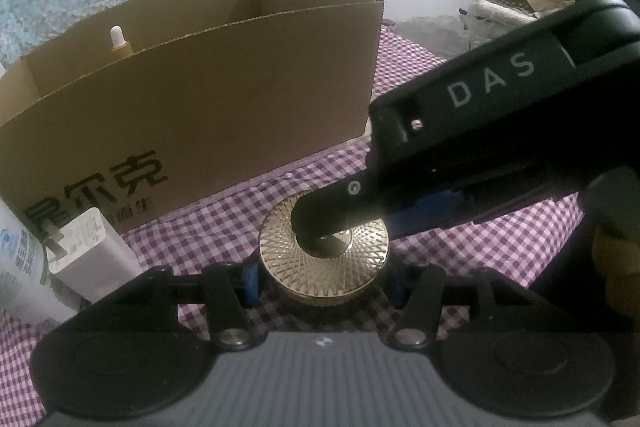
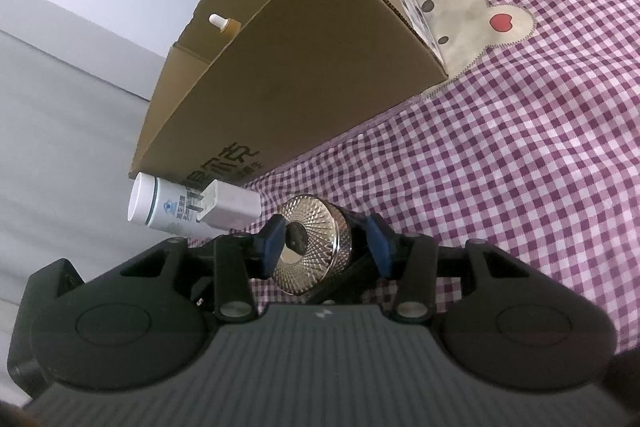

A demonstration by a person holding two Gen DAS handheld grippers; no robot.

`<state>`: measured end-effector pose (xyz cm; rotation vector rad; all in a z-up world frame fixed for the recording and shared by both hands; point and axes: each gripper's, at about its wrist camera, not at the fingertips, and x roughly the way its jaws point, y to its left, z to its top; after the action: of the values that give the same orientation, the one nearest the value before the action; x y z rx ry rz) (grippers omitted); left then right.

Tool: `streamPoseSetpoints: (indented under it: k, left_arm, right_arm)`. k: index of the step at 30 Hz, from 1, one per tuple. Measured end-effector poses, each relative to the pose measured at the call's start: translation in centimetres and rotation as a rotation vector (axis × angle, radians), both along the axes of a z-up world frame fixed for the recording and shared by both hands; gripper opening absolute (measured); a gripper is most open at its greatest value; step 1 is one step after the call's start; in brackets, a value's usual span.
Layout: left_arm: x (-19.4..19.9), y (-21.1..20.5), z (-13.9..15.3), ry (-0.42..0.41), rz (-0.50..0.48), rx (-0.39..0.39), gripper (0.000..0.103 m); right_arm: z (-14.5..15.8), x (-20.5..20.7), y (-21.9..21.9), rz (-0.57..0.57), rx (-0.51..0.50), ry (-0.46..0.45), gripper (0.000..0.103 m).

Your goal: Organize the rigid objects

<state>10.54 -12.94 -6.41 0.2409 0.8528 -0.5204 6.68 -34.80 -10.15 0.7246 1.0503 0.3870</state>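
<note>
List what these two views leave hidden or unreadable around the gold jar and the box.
- Jar body: left view shows only the lid; left gripper covers its sides.
- Lid centre: covered by the right gripper's finger.
- Box contents: walls hide all but a dropper bottle top.
- White bottle label: too small; charger overlaps it.
- Box print: cut off, left view.

I see a gold jar lid (image 1: pixel 324 247) with a fine crisscross pattern, a purple-and-white checked cloth (image 2: pixel 520 167) bearing a beige bear patch with red hearts (image 2: pixel 468 11), a plain brown cardboard box (image 1: pixel 200 99) with black lettering, a white charger (image 1: pixel 92 259), and blue pads (image 2: pixel 274 241) on black grippers.
</note>
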Motion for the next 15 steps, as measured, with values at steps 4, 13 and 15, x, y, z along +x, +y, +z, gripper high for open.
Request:
streamPoseSetpoints:
  k: [4,13,15]
  left_arm:
    - [-0.4,0.1,0.3,-0.007,0.004,-0.003,0.057]
    - [-1.8,0.4,1.5,-0.032,0.015,-0.007,0.057]
    - [-2.2,0.5,1.7,-0.039,0.019,-0.008,0.057]
  right_arm:
    - [0.4,-0.4,0.1,0.002,-0.003,-0.007,0.045]
    - [1.9,-1.5,0.5,0.004,-0.014,-0.038,0.045]
    - [2.3,-1.7,0.8,0.007,-0.018,-0.046,0.045]
